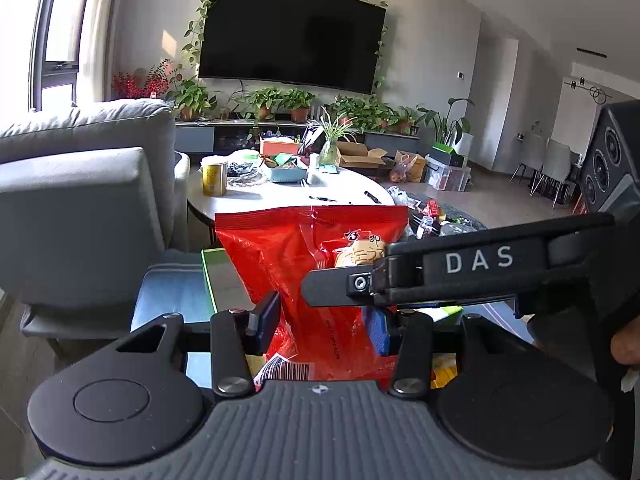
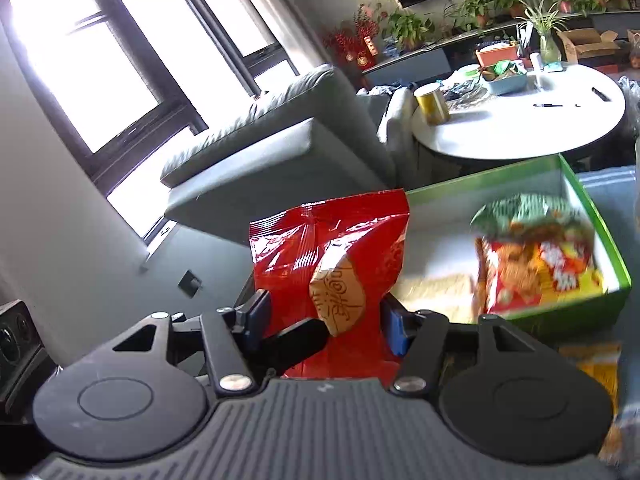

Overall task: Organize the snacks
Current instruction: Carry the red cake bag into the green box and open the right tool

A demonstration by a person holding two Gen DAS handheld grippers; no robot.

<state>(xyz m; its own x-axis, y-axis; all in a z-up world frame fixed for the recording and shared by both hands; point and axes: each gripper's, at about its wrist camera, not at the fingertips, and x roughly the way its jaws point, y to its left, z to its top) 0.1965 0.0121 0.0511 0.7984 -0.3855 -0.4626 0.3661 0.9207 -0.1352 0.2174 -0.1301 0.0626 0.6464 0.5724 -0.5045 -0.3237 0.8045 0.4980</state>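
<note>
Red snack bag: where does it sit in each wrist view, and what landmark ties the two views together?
Left wrist view: the red snack bag stands centre frame between the left gripper fingers.
Right wrist view: the bag is centre frame, between the right gripper fingers, left of the green box.
Shared landmark: the gold can on the white round table.

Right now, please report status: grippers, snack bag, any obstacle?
Both grippers, left gripper and right gripper, shut on red bag, held up. Green box beside it, one snack pack inside. Nothing blocking.
</note>
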